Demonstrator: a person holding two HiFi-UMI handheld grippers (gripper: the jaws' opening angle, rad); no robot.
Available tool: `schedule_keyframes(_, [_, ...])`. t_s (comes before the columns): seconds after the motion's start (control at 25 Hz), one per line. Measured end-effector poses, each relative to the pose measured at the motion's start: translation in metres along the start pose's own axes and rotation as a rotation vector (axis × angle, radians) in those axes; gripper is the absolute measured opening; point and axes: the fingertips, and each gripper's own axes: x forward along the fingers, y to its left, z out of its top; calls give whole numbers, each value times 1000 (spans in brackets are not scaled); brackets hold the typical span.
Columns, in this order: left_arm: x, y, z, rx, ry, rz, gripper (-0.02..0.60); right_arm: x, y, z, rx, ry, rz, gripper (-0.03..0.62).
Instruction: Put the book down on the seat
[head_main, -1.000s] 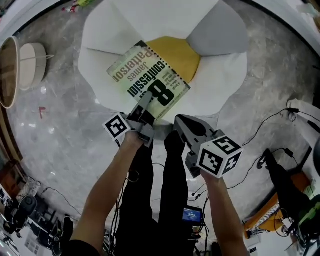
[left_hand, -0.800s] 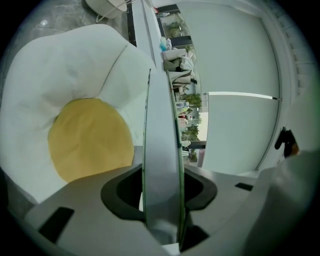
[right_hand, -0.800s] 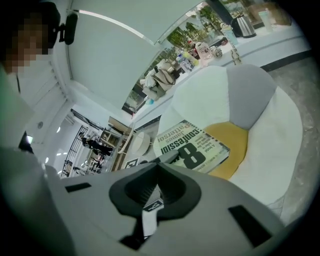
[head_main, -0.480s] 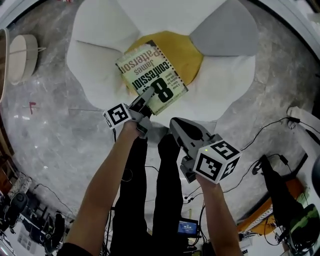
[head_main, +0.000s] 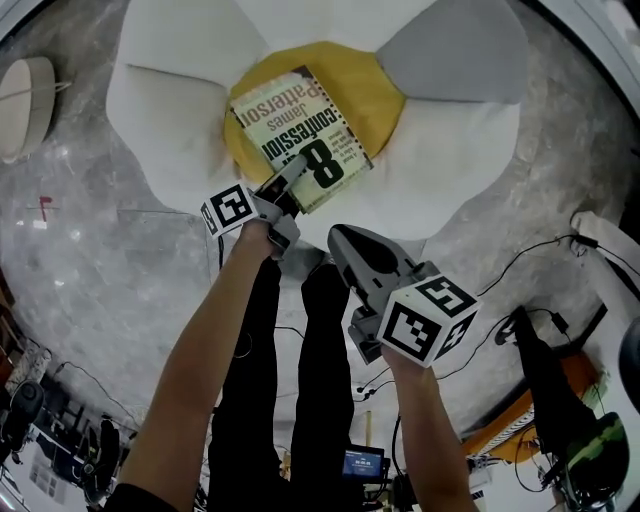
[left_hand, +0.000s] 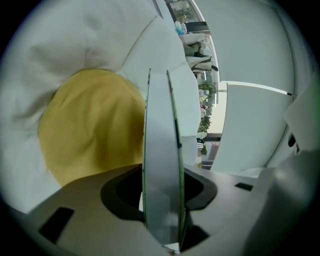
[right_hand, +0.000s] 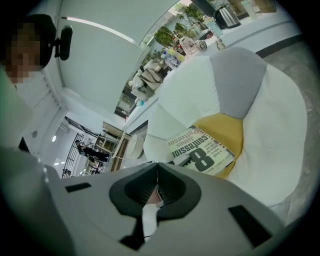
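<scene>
The book (head_main: 300, 135), a pale green paperback with a big black "8" on its cover, lies flat over the yellow seat cushion (head_main: 375, 95) of a white petal-shaped chair (head_main: 160, 95). My left gripper (head_main: 288, 185) is shut on the book's near edge. In the left gripper view the book (left_hand: 161, 165) shows edge-on between the jaws, with the yellow cushion (left_hand: 90, 125) behind it. My right gripper (head_main: 345, 245) is shut and empty, held back from the chair's front edge. The right gripper view shows the book (right_hand: 202, 150) on the cushion (right_hand: 227, 130) ahead of that gripper (right_hand: 157, 170). Whether the book touches the cushion I cannot tell.
A grey petal (head_main: 455, 50) forms the chair's back right. A round white side table (head_main: 25, 90) stands at the far left on the marble floor. Cables (head_main: 530, 270) trail over the floor at the right. The person's black-trousered legs (head_main: 300, 360) are below the grippers.
Both grippers have sunk toward the chair. The book, still in the left gripper, has moved further over the yellow cushion and lower.
</scene>
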Motion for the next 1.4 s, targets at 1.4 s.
schedule_keyframes(1.4, [-5, 40, -7, 69, 12, 283, 330, 7, 13, 6, 48, -26, 14, 15])
